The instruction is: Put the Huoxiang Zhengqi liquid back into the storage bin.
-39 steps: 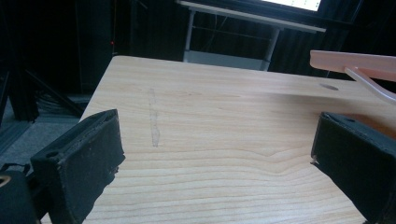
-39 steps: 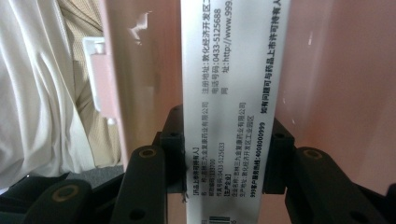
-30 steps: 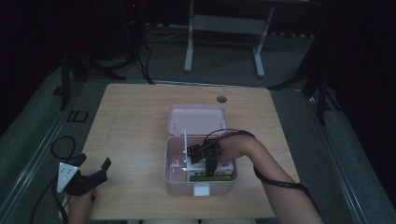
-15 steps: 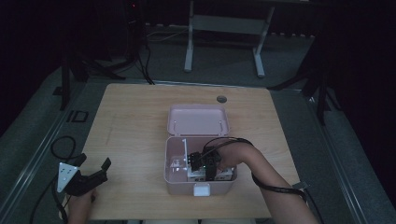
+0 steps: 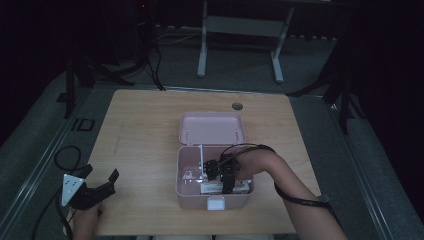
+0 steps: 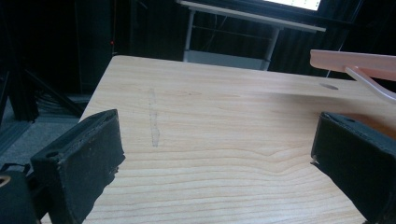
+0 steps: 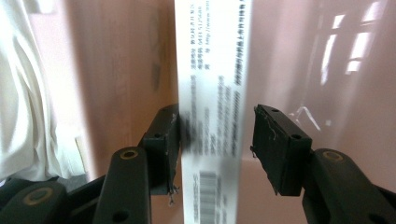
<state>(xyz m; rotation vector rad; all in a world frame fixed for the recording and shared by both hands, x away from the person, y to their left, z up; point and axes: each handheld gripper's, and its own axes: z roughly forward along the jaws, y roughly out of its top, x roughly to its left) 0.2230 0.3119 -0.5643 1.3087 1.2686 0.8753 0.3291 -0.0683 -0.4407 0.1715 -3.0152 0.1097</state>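
Two grippers work at a wooden desk (image 5: 150,130) whose left half lies bare, with wide room out to its left and far edges. The left gripper (image 5: 95,187) rests near the desk's front left corner, well apart from everything else, its jaws spread wide with only bare wood between them in the left gripper view. A faint grey streak (image 6: 153,119) marks the wood ahead of it, and a small round hole (image 5: 237,106) sits near the far edge.

A pink box (image 5: 214,197) stands toward the front of the desk, right of centre, its lid (image 5: 212,128) swung back and open, its white latch (image 5: 216,203) facing the person. The right gripper (image 5: 226,179) reaches down inside the box, close to its walls, the forearm crossing the right rim.

In the right gripper view a narrow white printed carton (image 7: 215,93) stands between the jaws; the left jaw touches its edge, the right jaw stands slightly off, so the gripper is released but nearly closed around it. The print is blurred, with a barcode low down. White crumpled material (image 7: 23,84), cut off at the left edge, lies beside it. From the high view the box's contents are dim and hard to sort out; a thin white upright piece (image 5: 201,159) rises at the inside.
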